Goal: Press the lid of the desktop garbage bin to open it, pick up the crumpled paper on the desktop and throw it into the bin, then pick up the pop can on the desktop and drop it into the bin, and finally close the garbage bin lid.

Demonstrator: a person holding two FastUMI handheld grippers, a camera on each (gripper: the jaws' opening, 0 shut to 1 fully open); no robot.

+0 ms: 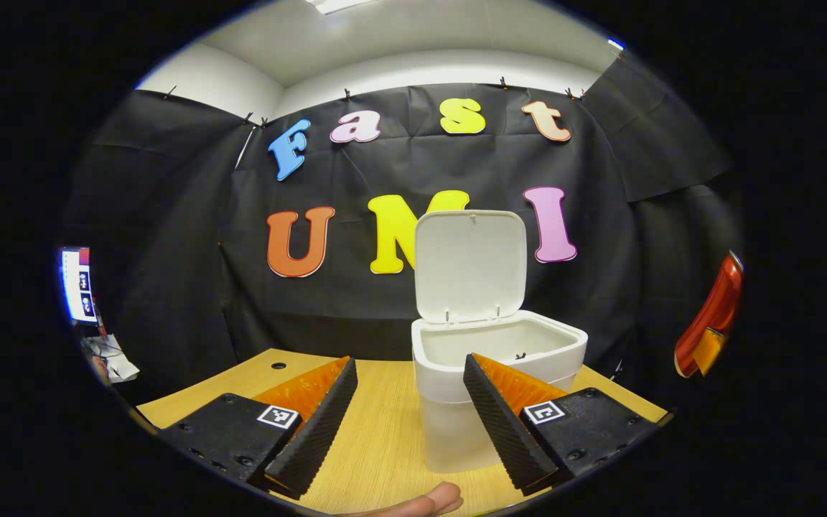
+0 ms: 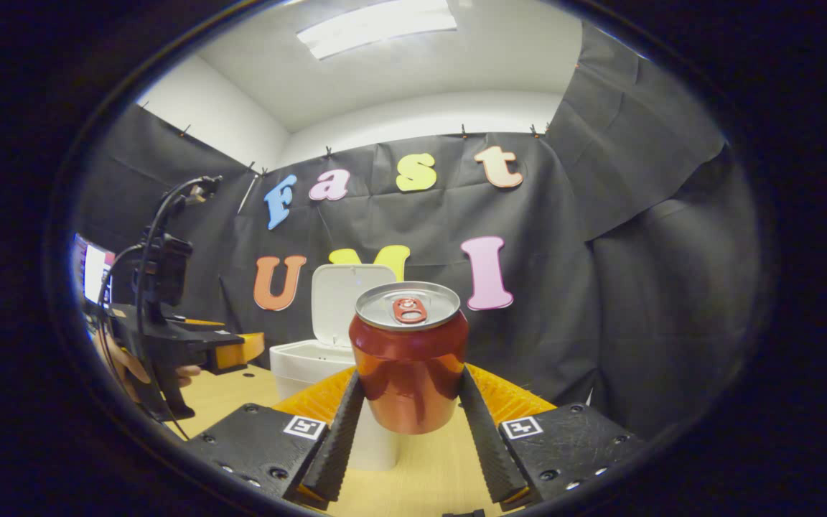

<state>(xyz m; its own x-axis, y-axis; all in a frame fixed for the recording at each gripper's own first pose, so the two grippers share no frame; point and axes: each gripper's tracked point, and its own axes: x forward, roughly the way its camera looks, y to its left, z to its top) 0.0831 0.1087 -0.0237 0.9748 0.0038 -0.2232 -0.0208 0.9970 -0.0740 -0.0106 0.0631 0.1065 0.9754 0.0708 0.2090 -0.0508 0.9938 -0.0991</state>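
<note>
The white desktop bin point(image 1: 489, 366) stands on the wooden table with its lid point(image 1: 469, 264) swung up and open. My left gripper point(image 1: 408, 416) is open just in front of the bin, nothing between its fingers. In the right gripper view a red pop can point(image 2: 409, 359) with a silver top is held upright, lifted above the table, and my right gripper point(image 2: 408, 424) is shut on its lower half. Behind the can the same bin point(image 2: 309, 366) stands with its lid point(image 2: 350, 301) raised. The left gripper point(image 2: 205, 348) and the hand holding it appear at the left there.
The wooden table point(image 1: 385, 438) runs to the black cloth wall behind the bin. A red can edge point(image 1: 715, 316) shows at the far right of the left gripper view. A lit screen point(image 1: 76, 283) stands at the left. A fingertip point(image 1: 428, 500) sits at the bottom.
</note>
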